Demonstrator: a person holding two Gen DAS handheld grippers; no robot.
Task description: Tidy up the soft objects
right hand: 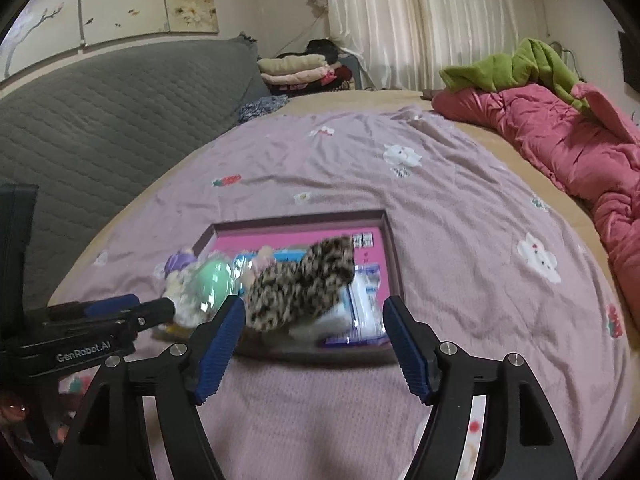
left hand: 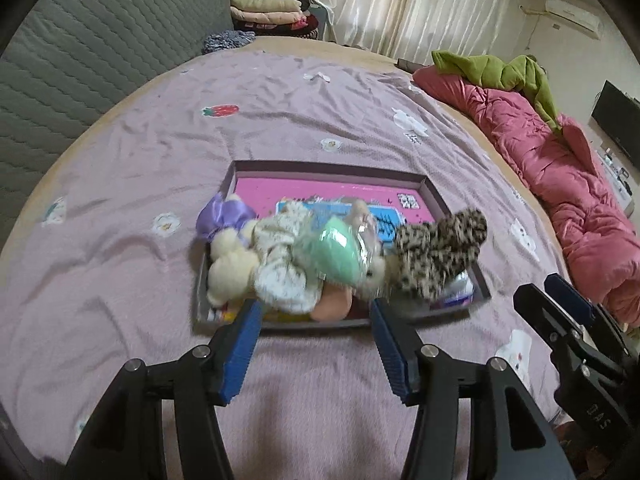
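A shallow box [left hand: 434,188] with a pink floor lies on the lilac bedspread. In it lie a cream plush doll [left hand: 236,264] with a purple satin bow, a mint green ball in clear wrap [left hand: 332,252], a peach soft piece [left hand: 332,306] and a leopard-print plush [left hand: 440,256]. My left gripper [left hand: 316,344] is open and empty, its tips at the box's near edge. My right gripper [right hand: 314,344] is open and empty, just short of the leopard-print plush [right hand: 300,288] and the box [right hand: 390,248]. Each gripper shows at the edge of the other's view.
A rumpled pink quilt [left hand: 560,184] with a green garment [left hand: 504,72] lies along the bed's right side. A grey quilted headboard [left hand: 80,60] stands on the left. Folded clothes [left hand: 268,8] are stacked beyond the bed, by cream curtains.
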